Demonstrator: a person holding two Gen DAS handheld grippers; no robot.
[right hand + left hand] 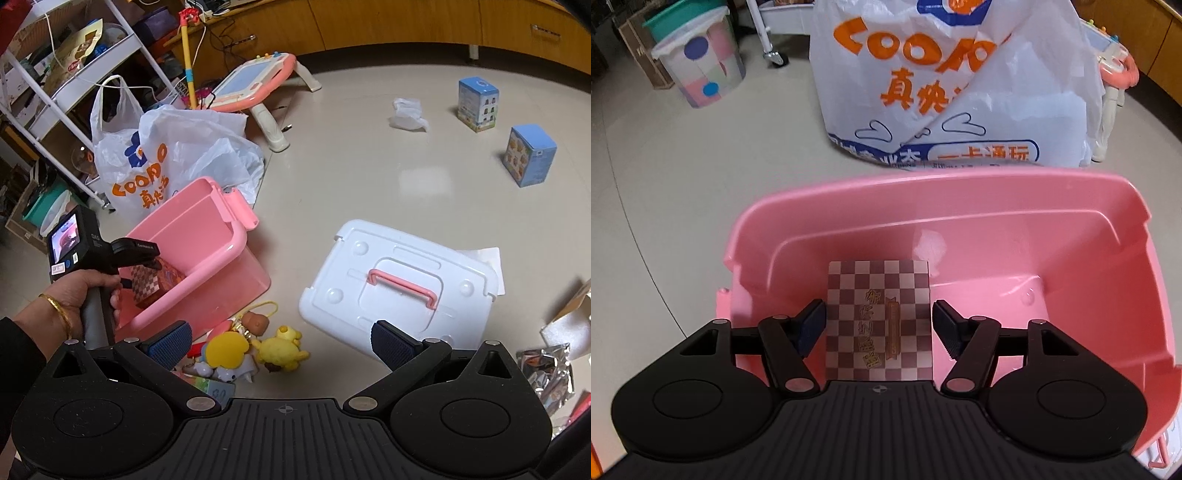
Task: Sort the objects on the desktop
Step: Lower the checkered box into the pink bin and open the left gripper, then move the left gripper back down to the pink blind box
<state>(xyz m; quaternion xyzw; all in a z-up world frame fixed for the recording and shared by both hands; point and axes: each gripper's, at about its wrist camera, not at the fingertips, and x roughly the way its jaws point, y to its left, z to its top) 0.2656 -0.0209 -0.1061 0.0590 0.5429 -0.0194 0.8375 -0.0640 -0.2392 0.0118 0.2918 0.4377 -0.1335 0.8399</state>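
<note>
A checkered maroon-and-white box [878, 320] sits inside the pink bin [960, 199], between the fingers of my left gripper [878, 325]. The pads stand a little off its sides, so the gripper is open. The right wrist view shows the same box [147, 282] in the bin [221, 229] under the left gripper. My right gripper [282, 345] is open and empty above the floor. Small toys lie below it: a yellow plush [282, 349], a yellow round toy [227, 349] and a brown figure [256, 323].
A white bin lid with a pink handle [399, 284] lies right of the bin. Two blue boxes [478, 103] [530, 155] and a crumpled wrapper [408, 112] sit farther off. A white shopping bag [945, 81] stands behind the bin. Foil packets [546, 369] lie at right.
</note>
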